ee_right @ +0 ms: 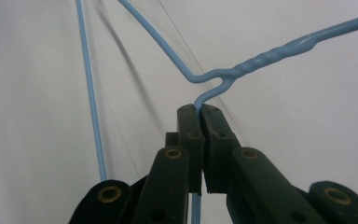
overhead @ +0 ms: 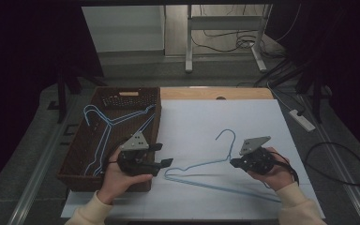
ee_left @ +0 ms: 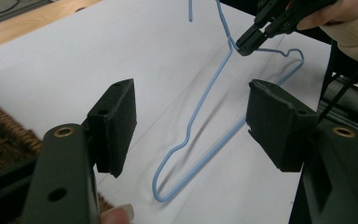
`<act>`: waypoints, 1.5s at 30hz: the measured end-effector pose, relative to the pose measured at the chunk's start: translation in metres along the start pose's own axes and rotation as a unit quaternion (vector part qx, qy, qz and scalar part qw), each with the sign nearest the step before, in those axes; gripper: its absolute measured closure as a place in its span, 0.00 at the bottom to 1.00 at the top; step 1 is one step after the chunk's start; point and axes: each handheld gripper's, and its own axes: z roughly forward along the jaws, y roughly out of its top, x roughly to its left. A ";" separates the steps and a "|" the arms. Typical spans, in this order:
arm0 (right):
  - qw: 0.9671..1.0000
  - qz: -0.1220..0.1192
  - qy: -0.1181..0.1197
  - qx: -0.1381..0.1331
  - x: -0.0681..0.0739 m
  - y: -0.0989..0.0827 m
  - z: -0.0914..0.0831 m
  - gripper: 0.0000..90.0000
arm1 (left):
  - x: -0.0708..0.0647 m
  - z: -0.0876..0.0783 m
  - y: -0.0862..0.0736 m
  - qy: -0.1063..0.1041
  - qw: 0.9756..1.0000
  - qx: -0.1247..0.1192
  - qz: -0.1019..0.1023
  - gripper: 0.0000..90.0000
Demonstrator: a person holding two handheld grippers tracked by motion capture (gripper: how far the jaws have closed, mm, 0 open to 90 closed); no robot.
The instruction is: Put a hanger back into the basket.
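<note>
A light-blue wire hanger (overhead: 197,165) lies on the white sheet (overhead: 192,122), hook pointing away from me. My right gripper (overhead: 233,162) is shut on the hanger's wire just under its twisted neck (ee_right: 256,60); the jaw tips (ee_right: 200,109) are pressed together with the wire between them. My left gripper (overhead: 163,154) is open beside the basket's right wall and points toward the hanger's left corner without touching it. In the left gripper view its two pads (ee_left: 116,121) stand wide apart over the hanger (ee_left: 205,95), with the right gripper (ee_left: 244,44) farther off.
A brown wicker basket (overhead: 77,154) at the left of the table holds more blue hangers (overhead: 108,124). A wooden table edge (overhead: 215,93) runs along the back. A power strip (overhead: 302,119) and cables lie on the floor to the right.
</note>
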 end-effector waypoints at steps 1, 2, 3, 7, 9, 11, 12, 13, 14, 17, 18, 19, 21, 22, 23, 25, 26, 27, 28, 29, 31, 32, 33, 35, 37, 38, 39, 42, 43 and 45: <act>1.000 -0.001 0.001 -0.003 0.000 0.000 -0.001 0.98 | 0.000 0.001 0.001 -0.001 1.000 0.001 0.001 0.39; 1.000 -0.002 0.001 -0.006 0.000 0.000 -0.003 0.98 | -0.001 0.003 0.002 -0.003 1.000 0.003 0.002 0.39; 1.000 -0.003 0.003 -0.010 -0.001 0.000 -0.005 0.98 | -0.001 0.004 0.002 -0.004 1.000 0.004 0.002 0.39; 1.000 -0.006 0.007 -0.021 -0.001 0.001 -0.011 0.98 | -0.003 0.010 0.005 -0.010 1.000 0.011 0.006 0.39; 0.999 -0.010 0.009 -0.029 0.000 0.003 -0.015 0.98 | -0.004 0.014 0.007 -0.014 1.000 0.015 0.011 0.39; 0.999 -0.013 0.009 -0.034 0.000 0.004 -0.018 0.98 | -0.005 0.017 0.008 -0.017 1.000 0.018 0.013 0.39; 0.999 -0.013 0.011 -0.037 0.001 0.004 -0.019 0.98 | -0.006 0.019 0.010 -0.020 0.999 0.020 0.016 0.39; 0.999 -0.015 0.012 -0.040 0.001 0.005 -0.020 0.98 | -0.007 0.023 0.012 -0.024 0.999 0.024 0.019 0.39; 0.999 -0.018 0.012 -0.042 0.002 0.006 -0.022 0.98 | -0.008 0.025 0.014 -0.027 0.999 0.027 0.022 0.38; 0.999 -0.020 0.013 -0.045 0.003 0.008 -0.024 0.98 | -0.011 0.038 0.022 -0.039 0.998 0.038 0.031 0.38; 0.999 -0.021 0.012 -0.047 0.003 0.008 -0.025 0.98 | -0.012 0.041 0.024 -0.042 0.998 0.040 0.033 0.38; 0.999 -0.022 0.012 -0.048 0.003 0.008 -0.025 0.98 | -0.013 0.045 0.026 -0.045 0.997 0.043 0.034 0.38; 0.998 -0.021 0.012 -0.050 0.003 0.008 -0.026 0.98 | -0.014 0.053 0.031 -0.051 0.997 0.052 0.038 0.38; 0.998 -0.021 0.012 -0.051 0.003 0.008 -0.027 0.98 | -0.014 0.056 0.032 -0.054 0.996 0.055 0.039 0.38; 0.998 -0.021 0.012 -0.052 0.002 0.008 -0.027 0.98 | -0.015 0.060 0.035 -0.057 0.996 0.059 0.039 0.38; 0.998 -0.021 0.014 -0.056 0.002 0.008 -0.029 0.98 | -0.015 0.067 0.038 -0.061 0.995 0.067 0.040 0.38; 0.998 -0.022 0.014 -0.057 0.003 0.008 -0.030 0.98 | -0.015 0.071 0.039 -0.062 0.995 0.072 0.041 0.38; 0.998 -0.023 0.013 -0.058 0.003 0.008 -0.031 0.98 | -0.015 0.074 0.040 -0.060 0.994 0.077 0.044 0.38; 0.998 -0.023 0.014 -0.060 0.003 0.009 -0.031 0.98 | -0.015 0.077 0.041 -0.060 0.994 0.081 0.046 0.38; 0.998 -0.024 0.014 -0.061 0.003 0.009 -0.032 0.98 | -0.015 0.079 0.042 -0.061 0.993 0.085 0.047 0.38; 0.998 -0.027 0.013 -0.064 0.004 0.010 -0.033 0.98 | -0.016 0.085 0.043 -0.062 0.992 0.094 0.053 0.38; 0.997 -0.027 0.015 -0.064 0.004 0.011 -0.034 0.98 | -0.016 0.087 0.044 -0.063 0.992 0.096 0.055 0.38; 0.997 -0.028 0.014 -0.065 0.004 0.011 -0.035 0.98 | -0.017 0.089 0.044 -0.063 0.992 0.099 0.056 0.39; 0.997 -0.027 0.016 -0.067 0.004 0.011 -0.035 0.98 | -0.017 0.092 0.045 -0.064 0.991 0.103 0.057 0.39; 0.997 -0.028 0.015 -0.068 0.004 0.011 -0.036 0.98 | -0.017 0.093 0.045 -0.063 0.991 0.103 0.057 0.39; 0.997 -0.028 0.016 -0.069 0.005 0.012 -0.036 0.98 | -0.017 0.096 0.046 -0.065 0.990 0.107 0.060 0.39; 0.997 -0.029 0.018 -0.072 0.005 0.012 -0.037 0.98 | -0.018 0.097 0.047 -0.067 0.990 0.110 0.062 0.40; 0.997 -0.031 0.020 -0.074 0.006 0.013 -0.038 0.98 | -0.019 0.102 0.048 -0.064 0.988 0.120 0.072 0.43; 0.996 -0.032 0.021 -0.076 0.006 0.014 -0.038 0.98 | -0.020 0.104 0.048 -0.062 0.987 0.126 0.075 0.45; 0.996 -0.034 0.023 -0.078 0.007 0.015 -0.040 0.98 | -0.021 0.107 0.049 -0.060 0.985 0.137 0.083 0.53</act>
